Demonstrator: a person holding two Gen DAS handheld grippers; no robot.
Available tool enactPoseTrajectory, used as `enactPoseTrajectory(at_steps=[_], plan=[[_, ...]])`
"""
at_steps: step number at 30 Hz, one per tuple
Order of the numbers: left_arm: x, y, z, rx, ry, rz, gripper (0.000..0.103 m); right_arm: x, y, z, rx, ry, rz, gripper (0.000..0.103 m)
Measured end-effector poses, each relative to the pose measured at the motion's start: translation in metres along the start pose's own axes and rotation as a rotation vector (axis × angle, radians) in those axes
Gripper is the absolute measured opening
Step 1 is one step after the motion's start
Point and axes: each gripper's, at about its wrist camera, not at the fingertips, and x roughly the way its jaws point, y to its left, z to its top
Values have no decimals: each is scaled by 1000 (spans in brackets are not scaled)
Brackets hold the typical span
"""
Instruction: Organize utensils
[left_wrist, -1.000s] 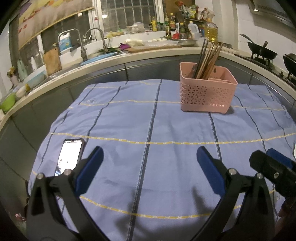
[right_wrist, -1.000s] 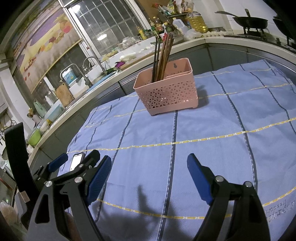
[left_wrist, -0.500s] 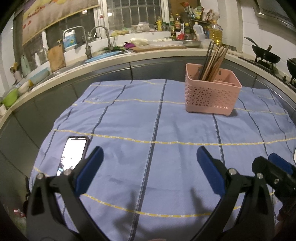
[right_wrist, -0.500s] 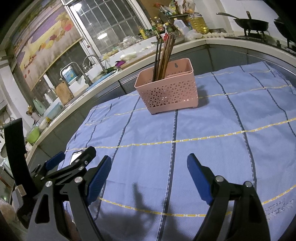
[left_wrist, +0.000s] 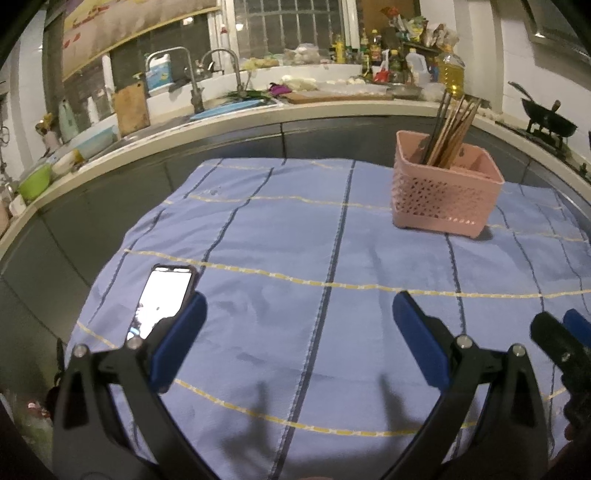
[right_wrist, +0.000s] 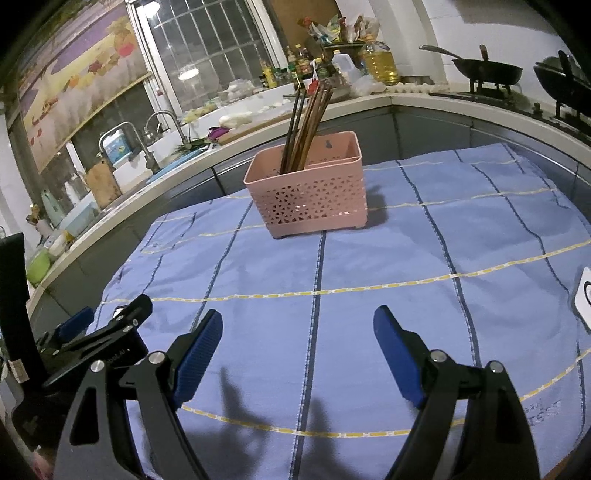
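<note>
A pink perforated basket (left_wrist: 445, 197) stands on the blue striped cloth (left_wrist: 295, 258) at the far right; it also shows in the right wrist view (right_wrist: 308, 199). Several chopsticks (left_wrist: 452, 129) stand upright in its left compartment, seen too in the right wrist view (right_wrist: 306, 125). My left gripper (left_wrist: 297, 332) is open and empty, low over the near part of the cloth. My right gripper (right_wrist: 297, 350) is open and empty, beside it on the right. The basket is well ahead of both.
A lit phone (left_wrist: 164, 299) lies on the cloth by the left gripper's left finger. A white object (right_wrist: 583, 299) sits at the cloth's right edge. A counter with sink taps (left_wrist: 195, 81), bottles and woks (right_wrist: 487, 70) curves behind the table.
The left gripper has drawn back and tilted, so the basket sits farther right and the phone shows more fully. The right gripper's view shifted slightly, bringing the white object in. Both stay open.
</note>
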Motion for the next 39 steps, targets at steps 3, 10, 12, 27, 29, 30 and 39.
enactPoseTrajectory(at_steps=[3, 10, 12, 27, 29, 30, 39], plan=[[2, 3, -2, -8, 8, 4, 97, 0, 0, 0, -13, -6, -16, 83], [9, 5, -3, -16, 48, 6, 97, 2, -2, 1, -14, 3, -13, 83], [9, 4, -3, -13, 48, 13, 97, 2, -2, 1, -16, 3, -9, 83], [14, 2, -5, 3, 61, 22, 97, 2, -2, 1, -19, 4, -11, 83], [15, 1, -6, 5, 63, 23, 97, 3, -2, 1, -24, 4, -16, 83], [15, 1, -6, 6, 64, 23, 97, 3, -1, 1, -25, 4, -16, 83], [14, -1, -7, 11, 59, 22, 97, 4, -1, -1, -24, 7, -13, 83]])
